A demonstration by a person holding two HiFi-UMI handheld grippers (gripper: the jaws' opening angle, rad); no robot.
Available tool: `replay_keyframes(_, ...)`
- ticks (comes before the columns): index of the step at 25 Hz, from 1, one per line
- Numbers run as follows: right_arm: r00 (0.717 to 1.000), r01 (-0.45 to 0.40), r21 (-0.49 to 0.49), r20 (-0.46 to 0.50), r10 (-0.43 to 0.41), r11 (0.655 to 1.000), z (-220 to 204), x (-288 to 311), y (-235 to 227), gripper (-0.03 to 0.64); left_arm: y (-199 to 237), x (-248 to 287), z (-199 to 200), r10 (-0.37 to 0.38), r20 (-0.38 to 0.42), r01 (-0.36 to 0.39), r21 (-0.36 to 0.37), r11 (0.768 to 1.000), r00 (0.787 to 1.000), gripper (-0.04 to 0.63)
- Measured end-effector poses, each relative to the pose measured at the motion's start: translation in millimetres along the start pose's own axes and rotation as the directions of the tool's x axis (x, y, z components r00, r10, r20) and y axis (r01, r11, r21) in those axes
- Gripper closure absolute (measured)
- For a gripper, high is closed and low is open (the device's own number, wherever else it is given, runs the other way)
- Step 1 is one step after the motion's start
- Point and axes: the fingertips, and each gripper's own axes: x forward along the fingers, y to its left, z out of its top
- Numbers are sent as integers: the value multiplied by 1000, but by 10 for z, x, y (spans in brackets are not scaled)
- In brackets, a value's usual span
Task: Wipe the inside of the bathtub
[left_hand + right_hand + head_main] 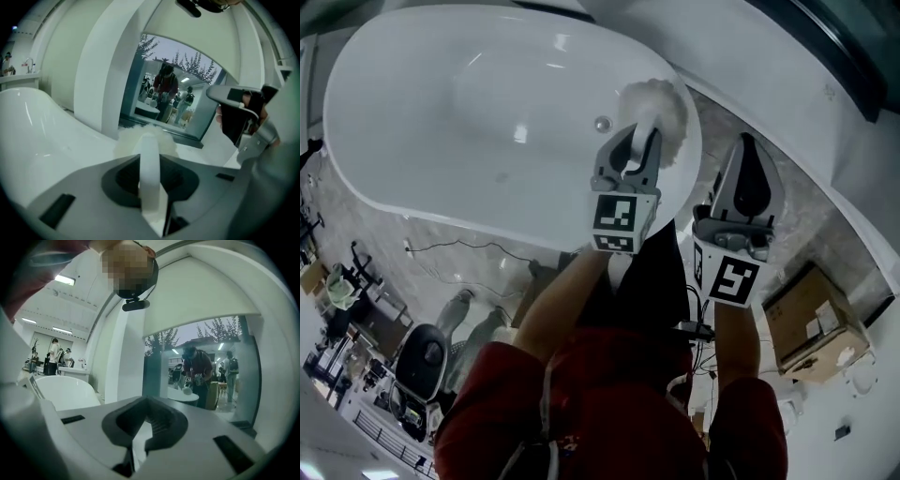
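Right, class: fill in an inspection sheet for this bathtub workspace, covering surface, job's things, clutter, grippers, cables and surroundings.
Surface: white bathtub, inside bare, drain showing.
Job's things: fluffy white duster, inside the tub near its rim.
Clutter: cardboard box on the floor beside the tub.
Grippers: left gripper shut on the duster's handle; right gripper shut, empty, outside the tub.
Cables: thin cable on the floor.
Surroundings: glass pane showing figures and trees.

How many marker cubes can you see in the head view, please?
2. One marker cube is on the left gripper, which grips a fluffy white brush over the bathtub's rim; the other is on the right gripper, outside the tub.
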Motion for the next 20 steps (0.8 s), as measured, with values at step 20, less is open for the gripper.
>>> replay_keyframes(20, 992, -125, 97, 8, 125, 987, -965, 256, 143, 606, 205, 988, -1285, 75, -134, -92, -124, 988, 988, 499)
